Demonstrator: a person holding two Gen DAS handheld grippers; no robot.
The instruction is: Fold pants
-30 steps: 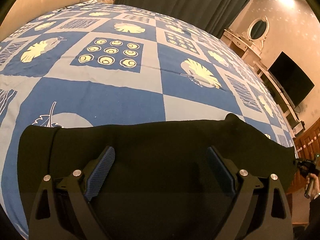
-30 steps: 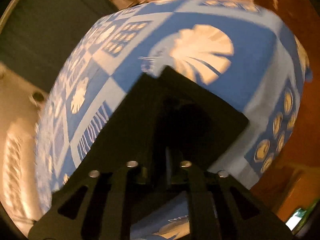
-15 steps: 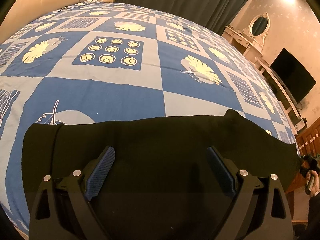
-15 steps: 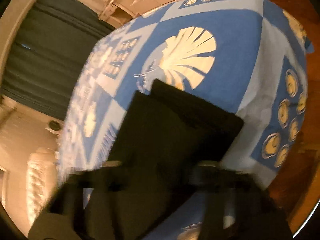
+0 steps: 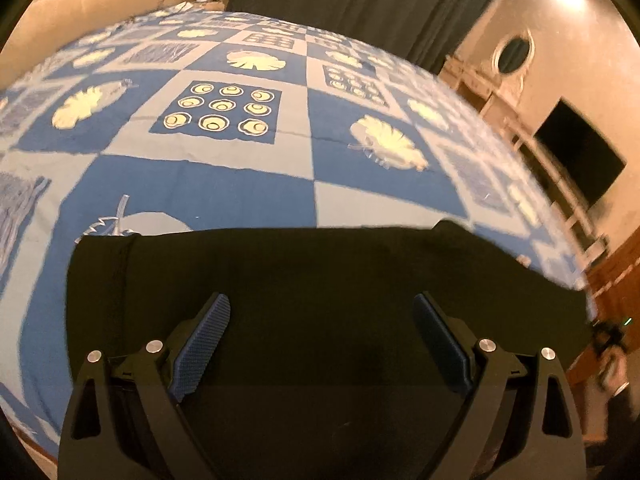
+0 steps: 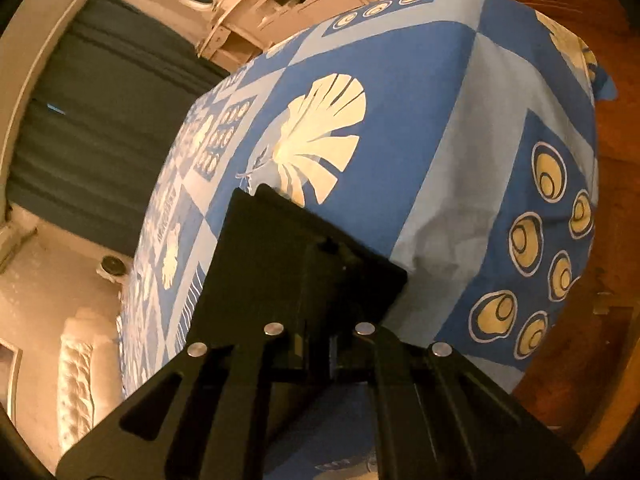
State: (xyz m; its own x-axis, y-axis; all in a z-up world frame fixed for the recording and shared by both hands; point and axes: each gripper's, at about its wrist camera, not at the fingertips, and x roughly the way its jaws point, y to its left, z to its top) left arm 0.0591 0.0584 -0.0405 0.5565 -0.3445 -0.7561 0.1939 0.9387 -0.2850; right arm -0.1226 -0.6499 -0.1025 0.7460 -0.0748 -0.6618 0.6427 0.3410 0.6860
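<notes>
Fingers of your right gripper [image 6: 320, 276] pinch the black fabric pants [image 5: 320, 300] at five o'clock for folding; your left gripper [image 5: 322, 340] gapes empty.

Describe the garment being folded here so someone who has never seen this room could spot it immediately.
Start at the big bed with the blue and pale-blue patchwork bedspread printed with cream leaves and shells. Along its near edge, right under the left claw, lie the black pants, spread flat in a wide band. They are the only plain, dark, unpatterned thing on the bed.
</notes>
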